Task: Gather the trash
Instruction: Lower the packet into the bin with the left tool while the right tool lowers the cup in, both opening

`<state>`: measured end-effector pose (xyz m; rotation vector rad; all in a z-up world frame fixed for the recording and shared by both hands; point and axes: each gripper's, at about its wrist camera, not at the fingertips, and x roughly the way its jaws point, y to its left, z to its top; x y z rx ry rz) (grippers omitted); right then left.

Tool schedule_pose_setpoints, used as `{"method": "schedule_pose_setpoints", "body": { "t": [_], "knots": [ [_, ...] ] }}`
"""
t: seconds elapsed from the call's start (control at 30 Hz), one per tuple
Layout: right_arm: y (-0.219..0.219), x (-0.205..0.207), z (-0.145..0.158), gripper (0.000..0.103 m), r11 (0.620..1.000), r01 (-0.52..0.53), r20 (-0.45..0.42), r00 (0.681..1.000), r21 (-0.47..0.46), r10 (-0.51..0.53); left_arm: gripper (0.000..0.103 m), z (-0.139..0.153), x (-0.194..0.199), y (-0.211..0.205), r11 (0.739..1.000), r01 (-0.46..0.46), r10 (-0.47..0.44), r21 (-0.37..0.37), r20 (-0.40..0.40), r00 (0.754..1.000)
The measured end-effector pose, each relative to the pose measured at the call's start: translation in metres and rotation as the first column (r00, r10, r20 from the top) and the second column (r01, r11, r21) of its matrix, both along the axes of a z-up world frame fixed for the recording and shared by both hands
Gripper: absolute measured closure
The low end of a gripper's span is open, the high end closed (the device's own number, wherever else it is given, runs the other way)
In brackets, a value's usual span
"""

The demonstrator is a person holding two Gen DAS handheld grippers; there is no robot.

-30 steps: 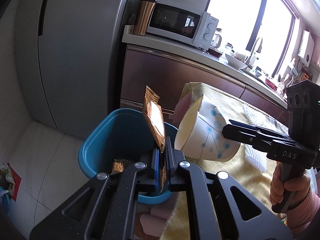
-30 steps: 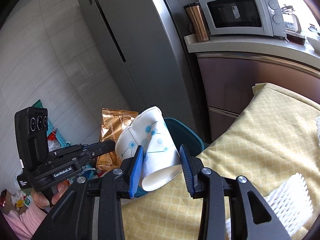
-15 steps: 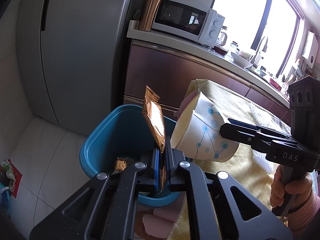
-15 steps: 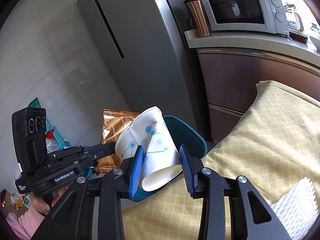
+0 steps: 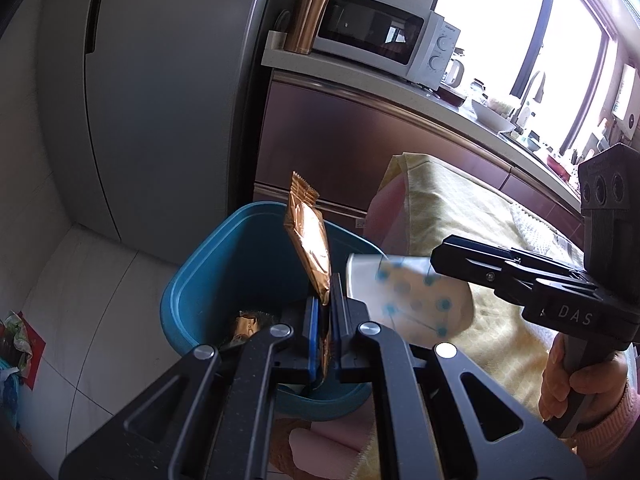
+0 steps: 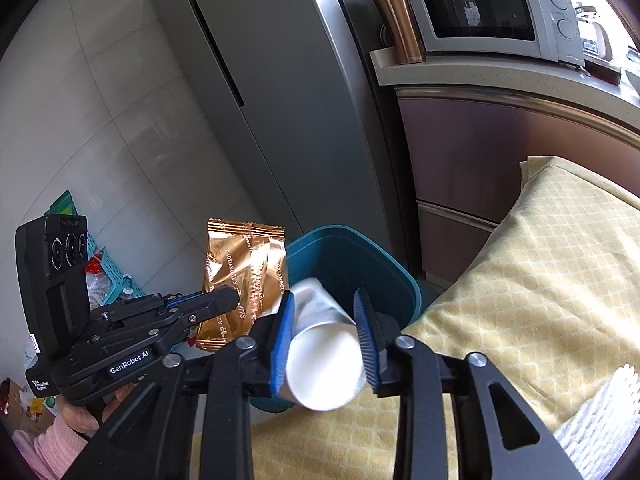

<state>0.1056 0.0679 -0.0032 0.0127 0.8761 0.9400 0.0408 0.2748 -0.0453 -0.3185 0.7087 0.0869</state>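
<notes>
My left gripper is shut on a gold foil snack wrapper, held upright over the blue trash bin; the wrapper also shows in the right wrist view. A white paper cup with blue dots is blurred and tipped between the open blue pads of my right gripper, slipping down at the bin. In the left wrist view the cup is below the right gripper's fingers. Some gold trash lies inside the bin.
A yellow-clothed table stands right of the bin with white foam netting on it. A grey fridge and counter with microwave and copper tumbler stand behind. Clutter lies on the floor at left.
The right gripper has opened wider and the paper cup has tipped and dropped lower toward the bin, now blurred. The left gripper still holds the wrapper above the bin.
</notes>
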Motion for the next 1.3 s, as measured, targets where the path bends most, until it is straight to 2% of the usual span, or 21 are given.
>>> {"method": "schedule_pose_setpoints", "body": {
  "t": [0.3, 0.53, 0.73, 0.87, 0.97, 1.1, 1.3],
  "knots": [
    [0.006, 0.003, -0.005, 0.073, 1.0, 0.004, -0.018, 1.0, -0.001, -0.004, 0.097, -0.014, 0.01, 0.006, 1.0, -0.004, 0.003, -0.018, -0.036, 0.999],
    [0.005, 0.015, -0.009, 0.072, 0.999, 0.045, -0.057, 0.997, 0.014, -0.044, 0.097, -0.028, 0.018, 0.006, 1.0, -0.015, 0.014, -0.021, -0.074, 0.997],
    [-0.002, 0.016, -0.012, 0.071, 0.998, 0.053, -0.077, 0.996, 0.021, -0.051, 0.094, -0.04, 0.023, 0.007, 0.999, -0.013, 0.01, -0.029, -0.099, 0.995],
    [-0.008, 0.014, -0.009, 0.068, 0.998, 0.05, -0.076, 0.996, 0.03, -0.048, 0.087, -0.044, 0.024, 0.006, 1.0, -0.015, 0.013, -0.026, -0.106, 0.994],
    [-0.014, 0.011, -0.004, 0.066, 0.998, 0.048, -0.071, 0.996, 0.041, -0.045, 0.086, -0.044, 0.024, 0.003, 0.999, -0.014, 0.011, -0.029, -0.1, 0.995],
    [-0.028, 0.006, 0.005, 0.06, 0.997, 0.048, -0.053, 0.998, 0.057, -0.045, 0.079, -0.033, 0.02, -0.007, 1.0, 0.006, -0.007, -0.016, -0.07, 0.998],
    [-0.061, -0.005, 0.019, 0.055, 0.996, 0.054, -0.012, 0.998, 0.066, -0.053, 0.07, -0.006, 0.01, -0.039, 0.995, 0.098, -0.098, -0.001, 0.018, 0.995]
  ]
}}
